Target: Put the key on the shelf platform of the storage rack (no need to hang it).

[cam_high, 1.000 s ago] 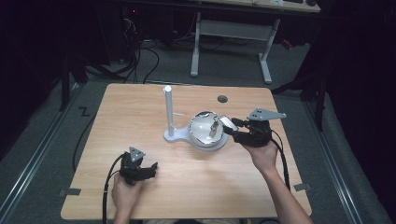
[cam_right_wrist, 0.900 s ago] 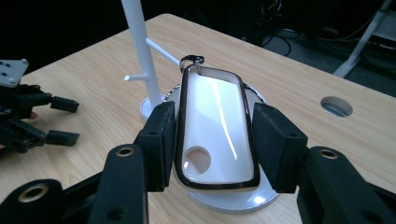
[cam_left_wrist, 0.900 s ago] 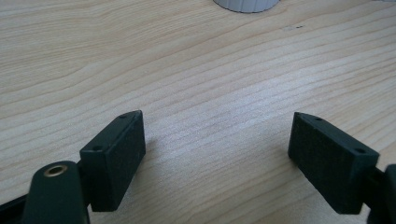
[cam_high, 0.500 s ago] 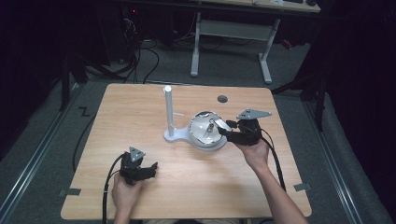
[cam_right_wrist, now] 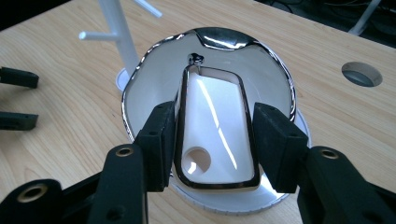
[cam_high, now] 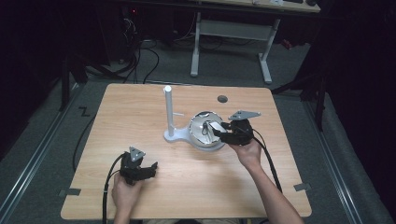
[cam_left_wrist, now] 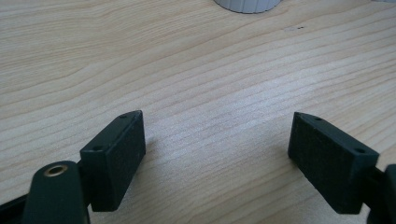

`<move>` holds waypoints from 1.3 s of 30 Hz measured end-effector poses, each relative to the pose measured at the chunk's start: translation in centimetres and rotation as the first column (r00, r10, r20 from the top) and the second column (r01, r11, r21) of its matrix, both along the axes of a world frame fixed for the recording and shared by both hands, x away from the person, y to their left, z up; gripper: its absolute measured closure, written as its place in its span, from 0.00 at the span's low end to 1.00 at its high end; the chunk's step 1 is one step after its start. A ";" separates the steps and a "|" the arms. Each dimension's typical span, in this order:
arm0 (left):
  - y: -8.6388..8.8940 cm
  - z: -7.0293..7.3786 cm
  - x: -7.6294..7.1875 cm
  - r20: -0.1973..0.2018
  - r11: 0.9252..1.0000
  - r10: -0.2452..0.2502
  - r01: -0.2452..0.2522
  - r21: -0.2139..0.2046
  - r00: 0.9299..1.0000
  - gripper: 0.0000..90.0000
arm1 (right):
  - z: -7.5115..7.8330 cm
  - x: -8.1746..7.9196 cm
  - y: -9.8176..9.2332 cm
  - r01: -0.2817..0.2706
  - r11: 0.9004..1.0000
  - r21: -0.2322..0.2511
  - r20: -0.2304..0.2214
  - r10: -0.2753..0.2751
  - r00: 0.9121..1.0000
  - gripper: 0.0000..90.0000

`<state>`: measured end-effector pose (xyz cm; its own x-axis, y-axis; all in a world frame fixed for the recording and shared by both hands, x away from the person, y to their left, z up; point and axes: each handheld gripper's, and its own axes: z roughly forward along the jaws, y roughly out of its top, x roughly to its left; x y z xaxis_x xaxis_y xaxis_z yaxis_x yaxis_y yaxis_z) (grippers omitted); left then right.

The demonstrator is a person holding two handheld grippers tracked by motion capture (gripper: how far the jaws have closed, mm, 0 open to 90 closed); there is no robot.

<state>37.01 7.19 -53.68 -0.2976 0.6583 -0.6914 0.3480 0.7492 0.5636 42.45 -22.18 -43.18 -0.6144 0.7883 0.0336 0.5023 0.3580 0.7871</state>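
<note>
My right gripper [cam_right_wrist: 215, 140] pinches white handle [cam_right_wrist: 212, 135] of shiny scoop-like cup [cam_high: 205, 129], over round white base [cam_high: 187, 138] beside post [cam_high: 169, 111]. Handle's long axis runs straight away from jaws. Left gripper [cam_left_wrist: 217, 154] spread, empty, well apart on table [cam_high: 140, 112].

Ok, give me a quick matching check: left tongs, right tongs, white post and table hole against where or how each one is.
1. left tongs
2. right tongs
3. white post
4. table hole

a. upright beside the shiny dish
b. open over bare wood
c. beyond the shiny dish, toward the far edge
d. shut on the flat handle

Pairs: 1-b, 2-d, 3-a, 4-c
</note>
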 end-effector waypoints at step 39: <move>-0.1 0.0 -0.2 -0.001 1.000 -0.010 0.010 -0.002 1.000 0.21 | -3.5 3.0 3.6 0.012 1.000 -0.017 -0.083 -0.013 0.996 0.55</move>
